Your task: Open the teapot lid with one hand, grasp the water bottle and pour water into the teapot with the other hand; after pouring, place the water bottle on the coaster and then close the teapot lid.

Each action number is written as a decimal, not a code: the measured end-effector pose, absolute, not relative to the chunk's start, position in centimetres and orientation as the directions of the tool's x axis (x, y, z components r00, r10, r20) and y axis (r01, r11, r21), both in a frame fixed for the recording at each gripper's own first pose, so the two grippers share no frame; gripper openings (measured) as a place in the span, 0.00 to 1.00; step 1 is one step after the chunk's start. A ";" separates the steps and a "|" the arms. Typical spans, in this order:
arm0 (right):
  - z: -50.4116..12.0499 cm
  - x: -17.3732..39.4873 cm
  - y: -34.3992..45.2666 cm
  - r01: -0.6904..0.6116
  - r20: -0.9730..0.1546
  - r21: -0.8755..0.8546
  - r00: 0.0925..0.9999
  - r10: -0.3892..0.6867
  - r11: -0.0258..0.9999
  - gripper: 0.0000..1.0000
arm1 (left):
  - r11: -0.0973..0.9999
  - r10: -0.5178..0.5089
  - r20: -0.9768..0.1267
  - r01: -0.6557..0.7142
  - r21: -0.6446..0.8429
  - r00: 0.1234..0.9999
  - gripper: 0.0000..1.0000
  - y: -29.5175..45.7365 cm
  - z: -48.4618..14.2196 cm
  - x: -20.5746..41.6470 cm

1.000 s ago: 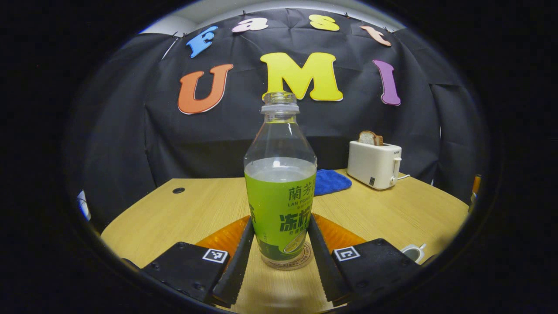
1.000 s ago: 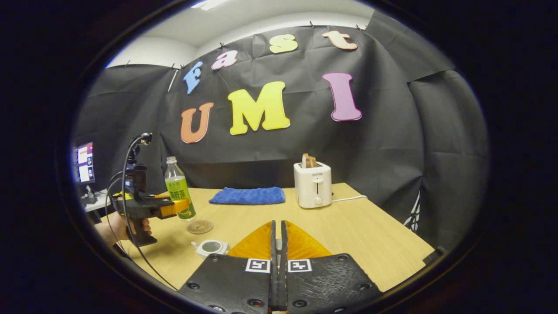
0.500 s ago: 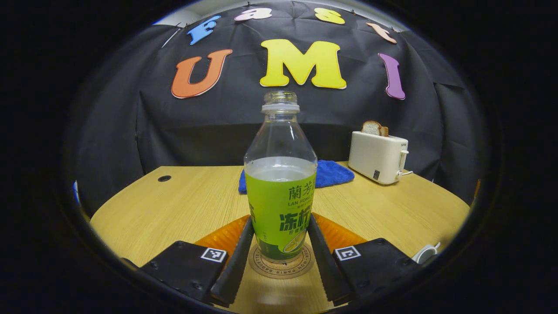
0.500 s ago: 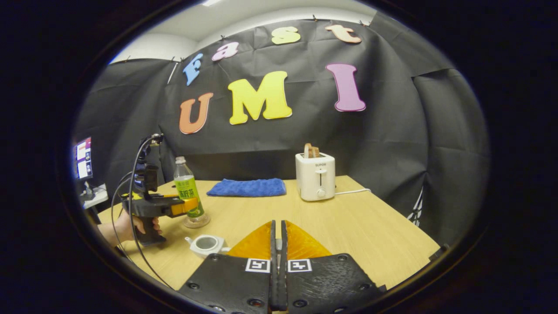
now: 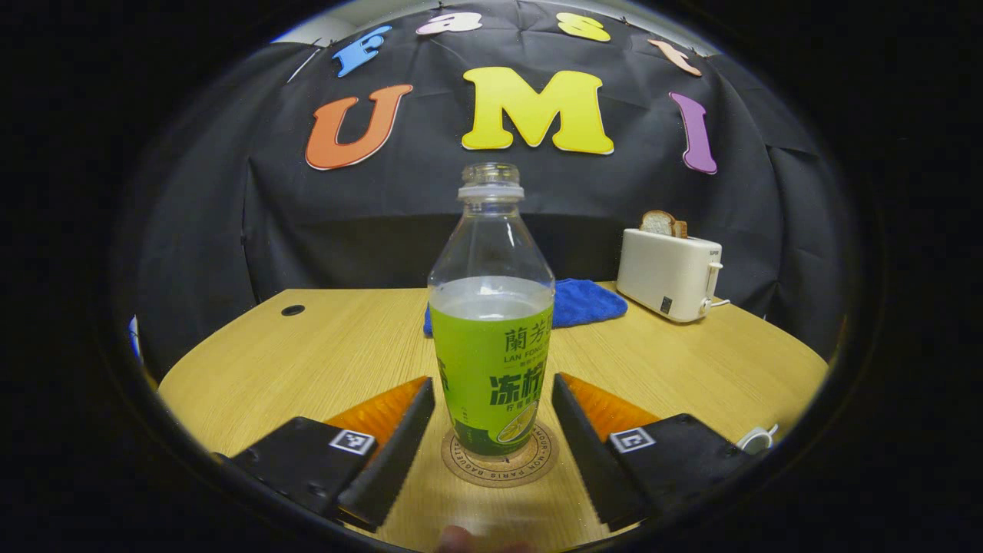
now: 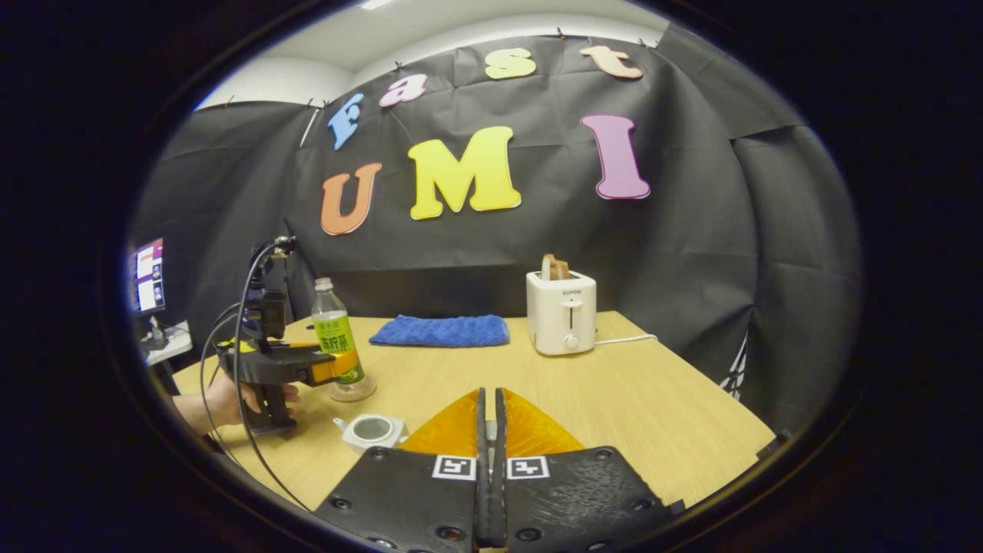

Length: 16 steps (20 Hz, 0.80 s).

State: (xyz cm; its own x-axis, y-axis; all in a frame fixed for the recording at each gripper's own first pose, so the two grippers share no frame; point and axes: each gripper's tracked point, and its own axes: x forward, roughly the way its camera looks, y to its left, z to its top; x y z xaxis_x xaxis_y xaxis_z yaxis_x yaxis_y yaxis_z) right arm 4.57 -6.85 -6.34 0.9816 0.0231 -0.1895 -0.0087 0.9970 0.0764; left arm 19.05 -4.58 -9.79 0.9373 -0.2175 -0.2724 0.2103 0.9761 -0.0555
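Note:
The clear water bottle (image 5: 491, 338) with a green label and no cap stands upright on the round cork coaster (image 5: 499, 461). My left gripper (image 5: 492, 382) is open, one finger on each side of the bottle with a gap at both. The right gripper view shows the bottle (image 6: 336, 346), the coaster (image 6: 353, 392) and the left gripper (image 6: 338, 367), held by a hand. The white teapot (image 6: 372, 430) sits lidless in front of them and peeks in at the edge (image 5: 756, 439). My right gripper (image 6: 489, 399) is shut, a pale sliver in its slit; the lid is otherwise hidden.
A white toaster (image 6: 561, 319) with bread in it stands at the back right of the wooden table (image 6: 653, 399), its cord trailing right. A folded blue cloth (image 6: 441, 330) lies by the back wall. A cable hole (image 5: 292, 310) is at the far left. A monitor (image 6: 150, 276) stands beyond the table's left edge.
The left gripper brought the bottle over the coaster, set it down, then spread its fingers off it. The right gripper stayed shut and barely moved.

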 end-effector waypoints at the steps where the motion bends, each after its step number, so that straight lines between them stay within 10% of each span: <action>1: -6.1 4.6 -6.6 -0.014 -0.183 0.075 0.983 0.027 0.997 0.00 | 0.977 -0.211 -0.273 0.205 -0.052 0.939 1.00 -4.7 -10.1 19.5; 16: -7.9 9.3 4.6 -0.227 -0.166 0.064 0.958 0.235 0.972 0.00 | 1.000 -0.020 -0.179 0.016 -0.023 0.984 0.99 5.3 -5.1 5.5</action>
State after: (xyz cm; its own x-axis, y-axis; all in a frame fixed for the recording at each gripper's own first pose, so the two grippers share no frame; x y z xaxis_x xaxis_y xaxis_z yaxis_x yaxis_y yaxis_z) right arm 9.26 4.60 -7.92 0.9577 0.2346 -0.1665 -0.2269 0.9718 0.0642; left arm 5.55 5.25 -5.10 0.9837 -0.0203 -0.1788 0.0165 0.9996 -0.0225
